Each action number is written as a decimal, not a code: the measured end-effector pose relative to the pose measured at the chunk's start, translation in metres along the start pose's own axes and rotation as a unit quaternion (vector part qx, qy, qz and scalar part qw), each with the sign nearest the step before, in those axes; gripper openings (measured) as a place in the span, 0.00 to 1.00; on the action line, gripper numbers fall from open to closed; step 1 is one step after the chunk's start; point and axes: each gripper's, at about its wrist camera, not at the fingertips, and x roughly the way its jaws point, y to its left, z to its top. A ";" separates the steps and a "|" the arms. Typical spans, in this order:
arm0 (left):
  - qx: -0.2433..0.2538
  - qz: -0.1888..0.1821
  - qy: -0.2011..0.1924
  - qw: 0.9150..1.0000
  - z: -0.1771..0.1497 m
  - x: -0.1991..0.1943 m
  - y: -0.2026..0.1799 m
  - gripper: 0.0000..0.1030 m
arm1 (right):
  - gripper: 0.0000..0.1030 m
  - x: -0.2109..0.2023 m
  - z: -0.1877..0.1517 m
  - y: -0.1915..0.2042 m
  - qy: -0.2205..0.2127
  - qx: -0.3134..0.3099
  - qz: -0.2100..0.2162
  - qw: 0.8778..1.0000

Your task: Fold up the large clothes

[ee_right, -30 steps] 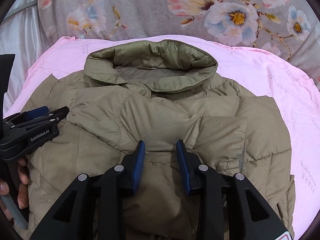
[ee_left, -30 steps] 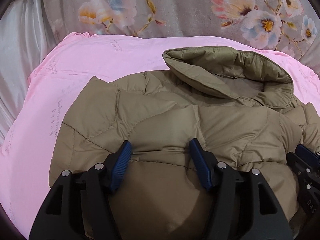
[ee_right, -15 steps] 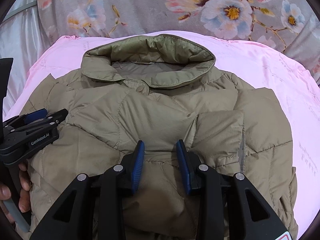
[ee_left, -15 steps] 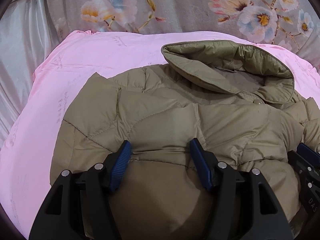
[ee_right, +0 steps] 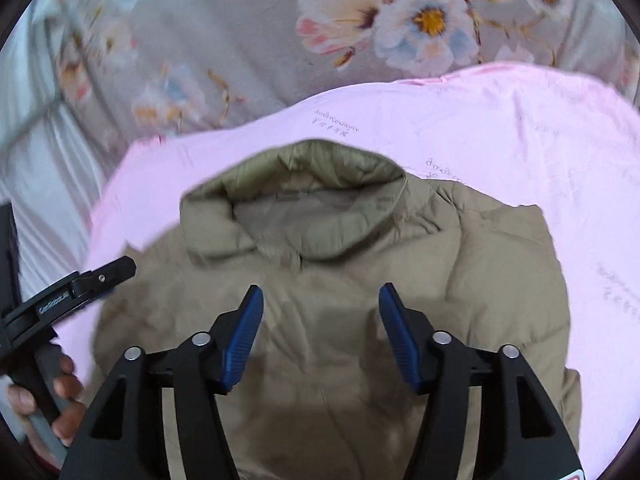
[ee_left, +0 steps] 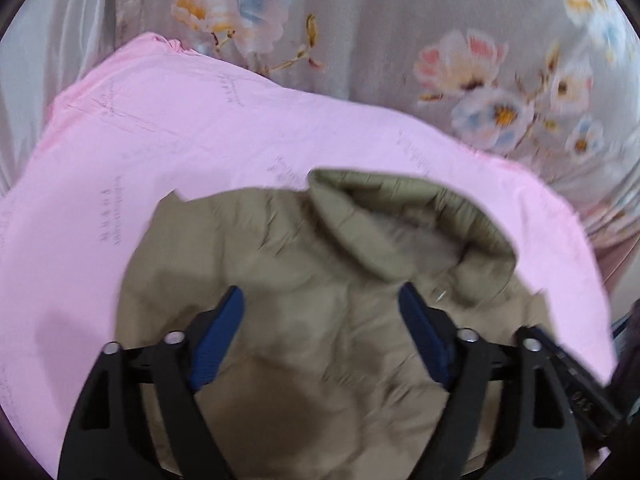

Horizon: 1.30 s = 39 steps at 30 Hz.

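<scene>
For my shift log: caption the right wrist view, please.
Right claw open above the folded olive-tan quilted puffer jacket on pink sheet; its jaws have just been opening, nothing between them.

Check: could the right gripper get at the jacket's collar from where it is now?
Probably yes. The right gripper hangs open above the folded khaki puffer jacket, its jaws having just opened with nothing between them, and the collar lies ahead, uncovered. The left gripper is off to the side.

An olive-khaki quilted puffer jacket (ee_right: 460, 272) lies on a pink sheet (ee_right: 520, 128) printed with faint, apparently grey lettering; at twelve o'clock, a grey floral bedspread (ee_right: 248, 32).
</scene>
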 end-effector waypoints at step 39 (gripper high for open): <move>0.038 -0.003 0.013 0.999 -0.003 0.053 0.002 0.26 | 0.28 0.018 0.014 -0.038 -0.011 0.018 -0.009 1.000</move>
